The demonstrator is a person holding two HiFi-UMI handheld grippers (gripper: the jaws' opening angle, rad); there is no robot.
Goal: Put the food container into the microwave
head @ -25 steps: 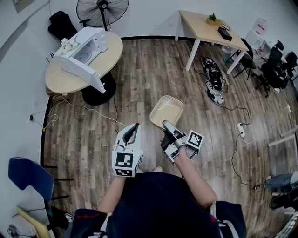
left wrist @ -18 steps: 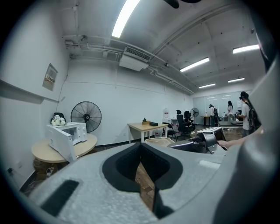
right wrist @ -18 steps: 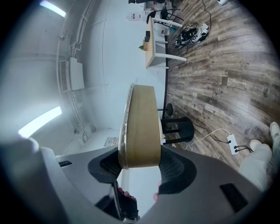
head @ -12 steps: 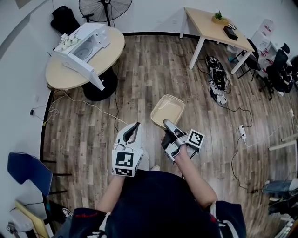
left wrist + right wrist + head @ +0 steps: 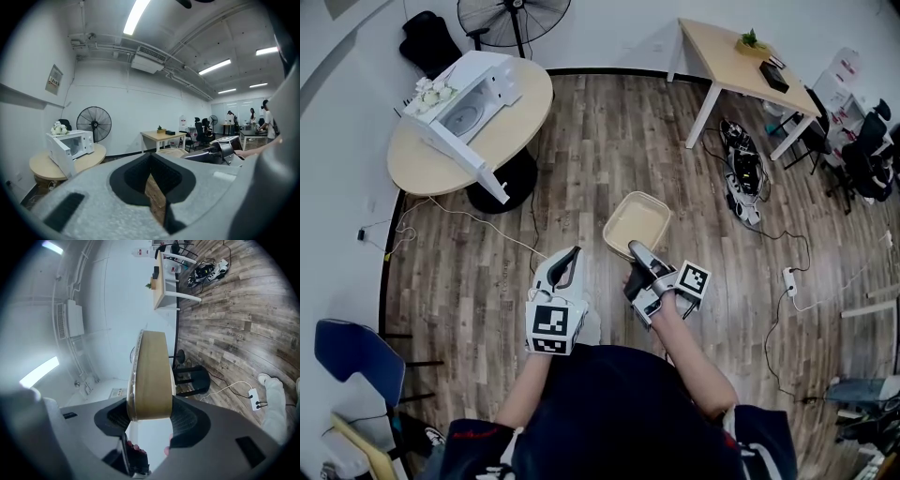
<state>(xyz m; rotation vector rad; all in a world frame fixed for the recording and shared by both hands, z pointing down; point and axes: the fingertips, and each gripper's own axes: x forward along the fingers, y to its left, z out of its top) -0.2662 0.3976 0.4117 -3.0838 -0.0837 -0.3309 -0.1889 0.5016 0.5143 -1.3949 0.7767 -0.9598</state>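
Observation:
A beige food container (image 5: pixel 637 223) hangs over the wood floor, held by its near rim in my right gripper (image 5: pixel 637 251), which is shut on it. In the right gripper view the container (image 5: pixel 151 376) stands edge-on between the two jaws. My left gripper (image 5: pixel 571 256) is beside it on the left, jaws together and nothing in them. The white microwave (image 5: pixel 461 101) sits on a round wooden table (image 5: pixel 511 127) at the far left, its door (image 5: pixel 457 155) swung open. The left gripper view shows the microwave (image 5: pixel 70 146) ahead to the left and the container (image 5: pixel 171 152) to the right.
A standing fan (image 5: pixel 514 13) and a black chair (image 5: pixel 427 45) are behind the round table. A rectangular desk (image 5: pixel 739 58) stands at the back right, with cables and a power strip (image 5: pixel 745 178) on the floor. A blue chair (image 5: pixel 352 352) is near left.
The room has shifted slightly in the head view as the person moves. Both grippers keep their pose and the container stays held.

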